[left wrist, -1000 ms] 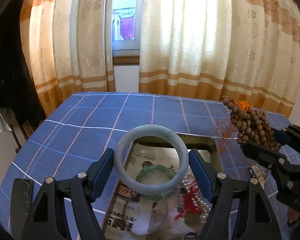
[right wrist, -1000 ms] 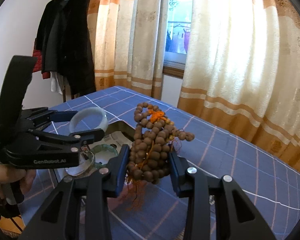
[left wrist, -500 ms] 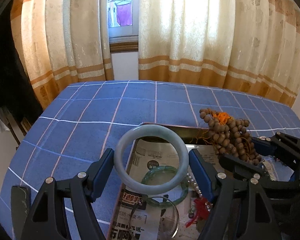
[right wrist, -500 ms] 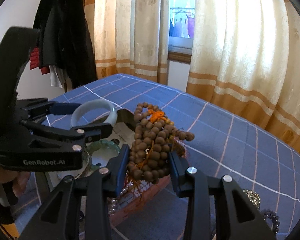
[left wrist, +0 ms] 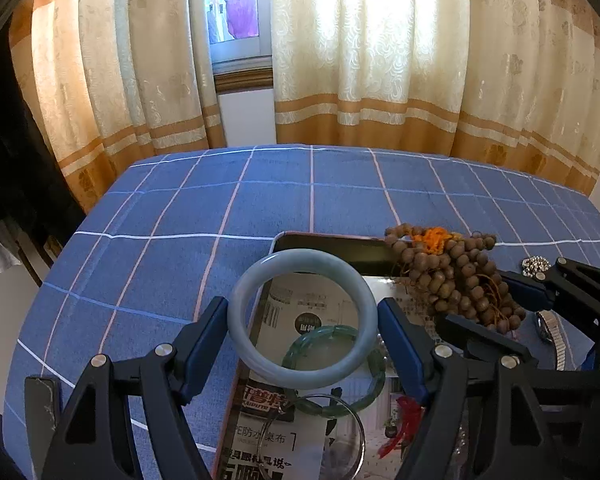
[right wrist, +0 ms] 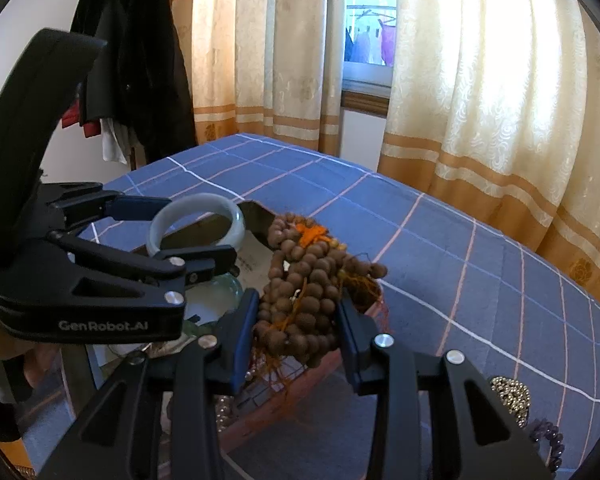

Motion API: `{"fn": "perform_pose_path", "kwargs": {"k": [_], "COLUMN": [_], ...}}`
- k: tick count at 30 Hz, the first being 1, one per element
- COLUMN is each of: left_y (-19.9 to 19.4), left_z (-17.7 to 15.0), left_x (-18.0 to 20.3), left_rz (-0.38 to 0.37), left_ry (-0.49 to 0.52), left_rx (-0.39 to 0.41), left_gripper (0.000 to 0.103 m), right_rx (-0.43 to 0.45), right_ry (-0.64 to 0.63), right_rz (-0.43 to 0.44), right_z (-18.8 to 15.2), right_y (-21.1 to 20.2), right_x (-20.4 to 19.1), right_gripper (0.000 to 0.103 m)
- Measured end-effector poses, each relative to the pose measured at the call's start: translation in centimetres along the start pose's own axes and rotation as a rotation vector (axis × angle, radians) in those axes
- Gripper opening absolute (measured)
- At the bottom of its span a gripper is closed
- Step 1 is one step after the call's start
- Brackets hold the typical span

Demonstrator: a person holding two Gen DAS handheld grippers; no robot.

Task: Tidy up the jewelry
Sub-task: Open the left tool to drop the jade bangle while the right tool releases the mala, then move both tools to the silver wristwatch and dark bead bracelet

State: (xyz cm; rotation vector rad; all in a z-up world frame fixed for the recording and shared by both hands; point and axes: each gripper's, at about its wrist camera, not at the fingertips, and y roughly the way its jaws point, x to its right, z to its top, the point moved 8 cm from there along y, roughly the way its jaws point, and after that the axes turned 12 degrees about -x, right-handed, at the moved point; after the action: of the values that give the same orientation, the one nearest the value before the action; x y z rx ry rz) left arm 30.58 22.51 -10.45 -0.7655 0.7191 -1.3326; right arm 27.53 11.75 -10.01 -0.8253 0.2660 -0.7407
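Observation:
My left gripper (left wrist: 303, 322) is shut on a pale grey-green jade bangle (left wrist: 260, 278), held above a shallow tray (left wrist: 324, 242) lined with printed paper. The bangle also shows in the right wrist view (right wrist: 220, 204). My right gripper (right wrist: 296, 322) is shut on a bunch of brown wooden beads (right wrist: 304, 280) with orange thread, over the tray's right edge; the beads also show in the left wrist view (left wrist: 448, 272). In the tray lie a dark green bangle (left wrist: 376, 392), a thin clear ring (left wrist: 358, 420) and a red tassel piece (left wrist: 408, 416).
The tray sits on a blue checked tablecloth (left wrist: 220, 208). On the cloth right of the tray lie a sparkly silver piece (left wrist: 536, 265), a wristwatch (left wrist: 550, 332), a pile of metal beads (right wrist: 512, 394) and dark purple beads (right wrist: 548, 436). Curtains (left wrist: 380, 60) hang behind the table.
Both grippers have moved left and down over the tray, each still holding its piece. The beads have come closer to the bangle.

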Motion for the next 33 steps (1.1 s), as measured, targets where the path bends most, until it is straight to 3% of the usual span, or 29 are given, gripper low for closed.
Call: {"fn": "perform_pose_path", "kwargs": {"k": [15,17,18,19,21,24,29,33], "left_y": [0.4,-0.2,-0.5,-0.9,-1.8,-3.1,-5.4,-6.8], "left_z": [-0.4,-0.3,-0.2,-0.1,0.0,0.1,-0.2,-1.0], "left_x": [0.1,-0.1,-0.2,-0.1,0.0,0.2,1.2,3.9], "left_rz": [0.024,0.043,0.046,0.036,0.022,0.018,-0.048,-0.024], "left_ry": [0.007,0.0,-0.005,-0.012,-0.013,-0.019,-0.034,0.013], "left_rx": [-0.036,-0.011,0.001,0.014,0.039,0.071,0.137,0.163], "left_gripper": [0.077,0.079,0.091,0.098,0.102,0.102,0.102,0.102], "right_rx": [-0.014,-0.01,-0.003,0.009,0.025,0.038,0.078,0.088], "right_ry": [-0.016,-0.015,-0.017,-0.023,-0.027,-0.043,-0.01,0.013], "right_rz": [-0.005,-0.002,-0.006,-0.003,-0.022,-0.041,-0.029,-0.092], "right_z": [-0.2,-0.2,-0.2,-0.2,-0.3,-0.5,-1.0,-3.0], "right_y": [0.9,0.8,0.7,0.5,0.2,-0.7,-3.6,-6.4], "right_x": [-0.2,-0.3,-0.3,-0.4,-0.6,-0.9,0.4,3.7], "right_gripper": [0.043,0.046,0.054,0.073,0.09,0.089,0.089,0.09]}}
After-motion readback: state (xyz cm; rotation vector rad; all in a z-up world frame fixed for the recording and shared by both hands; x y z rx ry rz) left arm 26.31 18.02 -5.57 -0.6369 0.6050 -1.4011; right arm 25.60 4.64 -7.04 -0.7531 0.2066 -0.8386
